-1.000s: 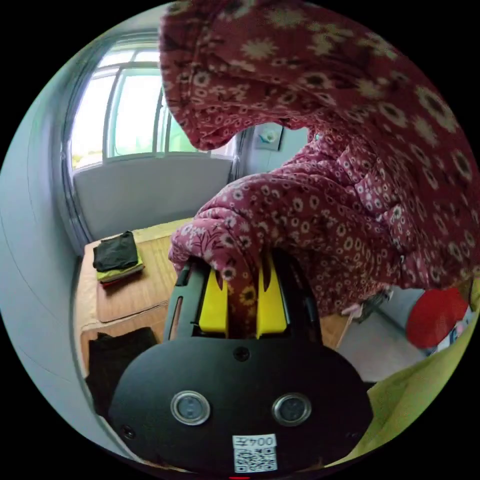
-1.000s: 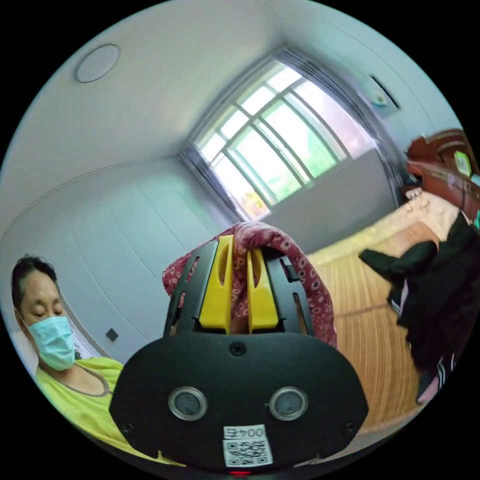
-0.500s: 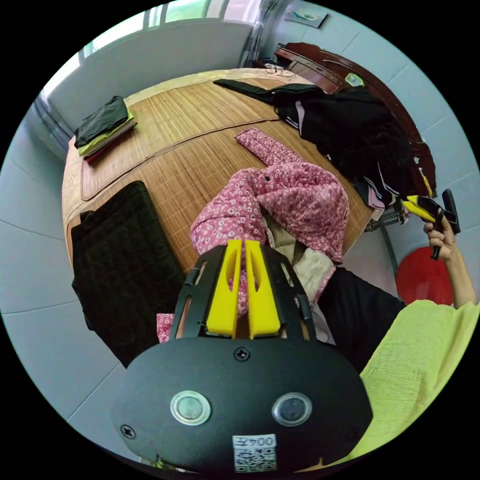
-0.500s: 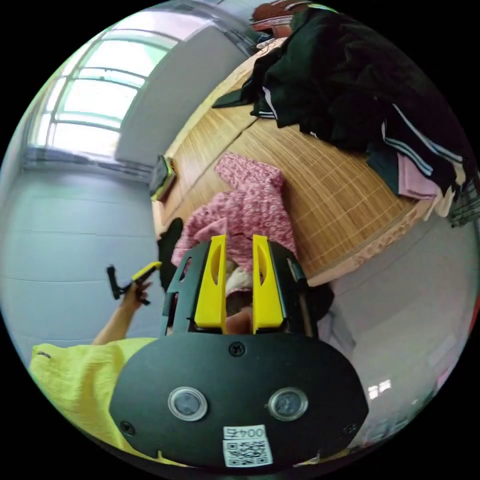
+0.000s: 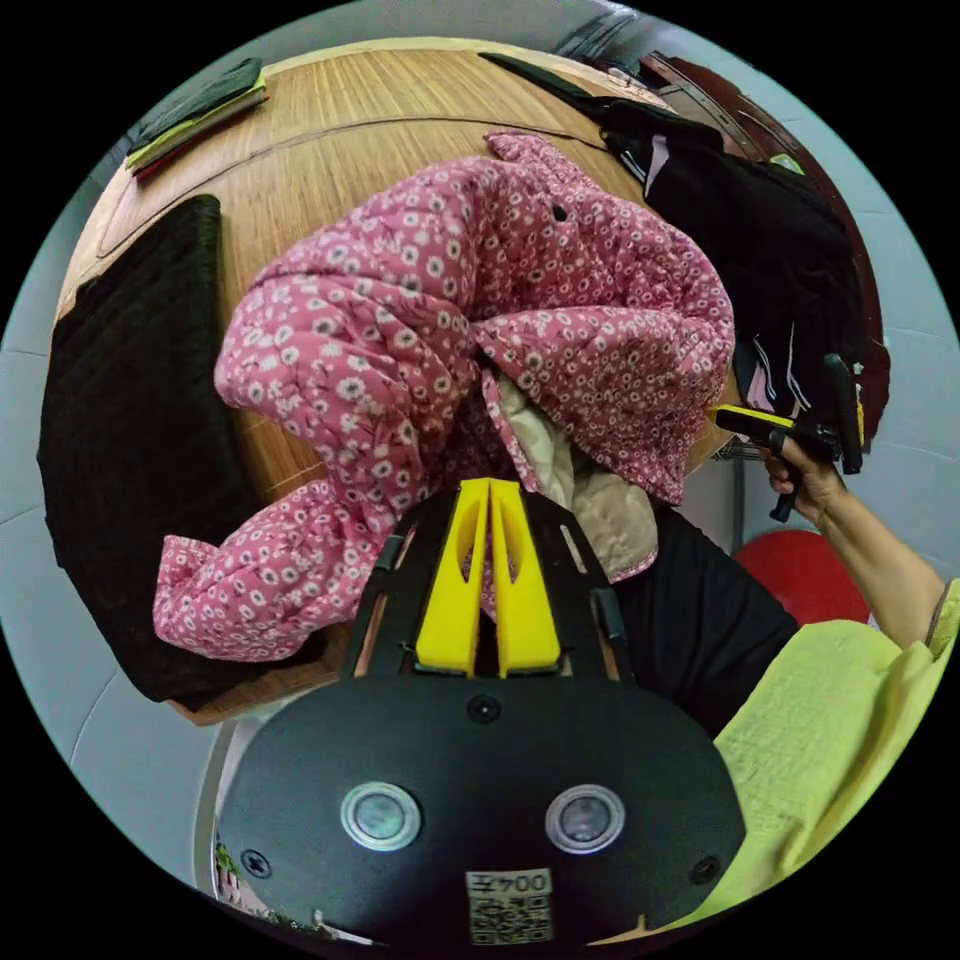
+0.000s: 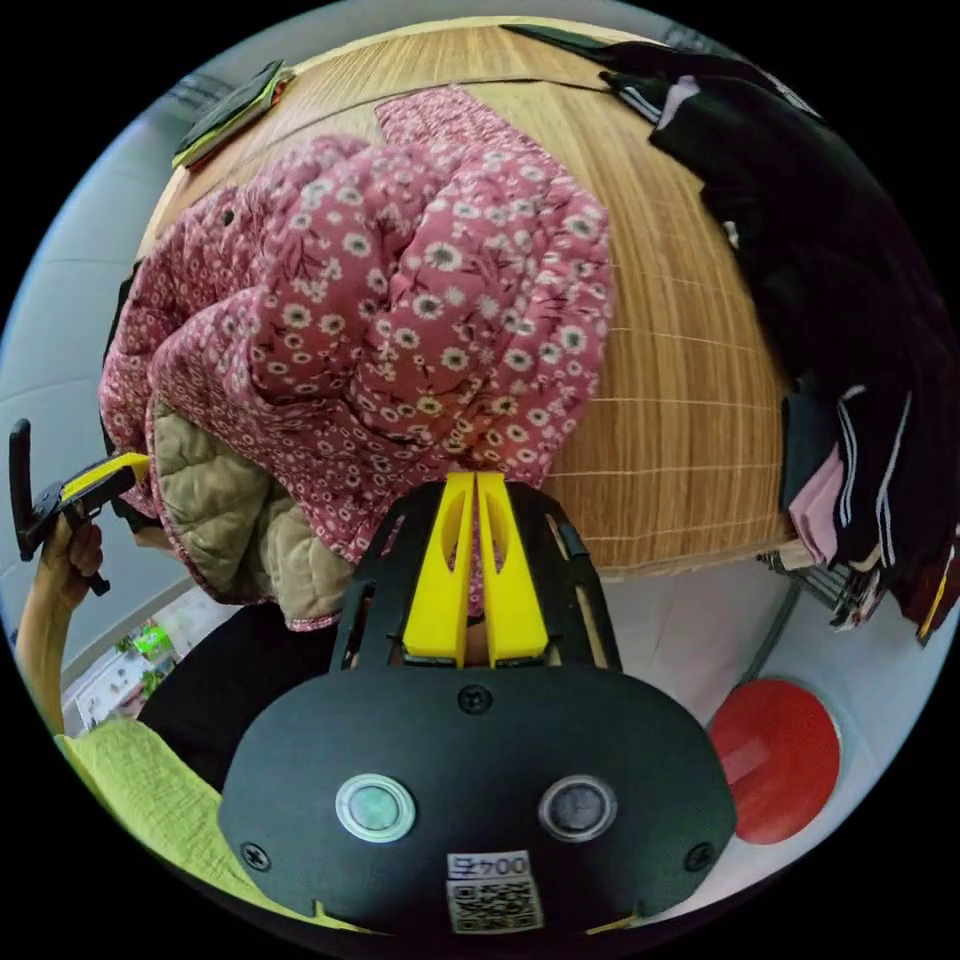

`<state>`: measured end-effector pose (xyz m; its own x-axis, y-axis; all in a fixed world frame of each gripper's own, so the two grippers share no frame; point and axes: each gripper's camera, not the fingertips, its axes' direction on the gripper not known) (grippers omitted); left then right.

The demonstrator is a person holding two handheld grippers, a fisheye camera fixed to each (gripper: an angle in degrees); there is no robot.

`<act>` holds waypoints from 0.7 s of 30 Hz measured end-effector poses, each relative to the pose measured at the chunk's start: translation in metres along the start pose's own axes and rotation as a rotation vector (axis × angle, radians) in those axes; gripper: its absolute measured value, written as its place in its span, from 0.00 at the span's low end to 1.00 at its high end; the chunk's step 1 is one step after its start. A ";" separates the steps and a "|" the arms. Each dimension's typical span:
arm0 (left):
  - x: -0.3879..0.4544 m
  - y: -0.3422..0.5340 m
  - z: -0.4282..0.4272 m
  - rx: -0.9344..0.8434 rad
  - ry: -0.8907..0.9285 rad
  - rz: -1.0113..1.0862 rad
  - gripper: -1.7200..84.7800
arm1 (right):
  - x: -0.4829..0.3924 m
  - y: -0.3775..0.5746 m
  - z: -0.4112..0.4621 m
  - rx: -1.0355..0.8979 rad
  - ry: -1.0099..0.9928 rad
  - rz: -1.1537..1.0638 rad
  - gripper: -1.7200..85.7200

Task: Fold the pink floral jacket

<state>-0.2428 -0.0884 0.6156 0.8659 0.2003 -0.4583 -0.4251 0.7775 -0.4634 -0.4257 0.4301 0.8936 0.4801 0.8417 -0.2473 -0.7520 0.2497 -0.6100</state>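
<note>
Jacket (image 5: 450, 270) heaped at the near edge of my bamboo mat (image 6: 680, 400), its hem hanging off, my left gripper (image 5: 489, 500) pinching pink fabric, my right gripper (image 6: 475, 495) pinching it too, dark clothes (image 6: 850, 270) piled beside.

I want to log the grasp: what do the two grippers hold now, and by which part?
Both hold the pink floral jacket by its near edge: the left gripper and the right gripper each pinch a fold of it.

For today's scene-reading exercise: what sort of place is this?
Probably a bedroom at home: a bamboo-mat bed carries the pink floral jacket, a heap of dark clothes and a folded stack.
</note>
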 end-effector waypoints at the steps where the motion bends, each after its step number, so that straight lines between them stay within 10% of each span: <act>1: 0.002 -0.003 0.014 -0.017 0.020 -0.008 0.03 | -0.004 -0.016 0.014 -0.029 0.014 -0.052 0.01; 12: 0.004 0.070 0.014 0.077 0.129 -0.092 0.12 | 0.013 -0.059 0.014 -0.205 -0.186 -0.222 0.03; 21: 0.042 0.128 0.062 0.015 0.026 -0.027 0.19 | -0.070 0.053 -0.001 -0.074 0.120 -0.732 0.22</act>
<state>-0.2445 0.0564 0.5845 0.8698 0.1633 -0.4655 -0.3972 0.7914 -0.4646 -0.4984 0.3843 0.8777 0.8957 0.4132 0.1643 -0.1903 0.6902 -0.6982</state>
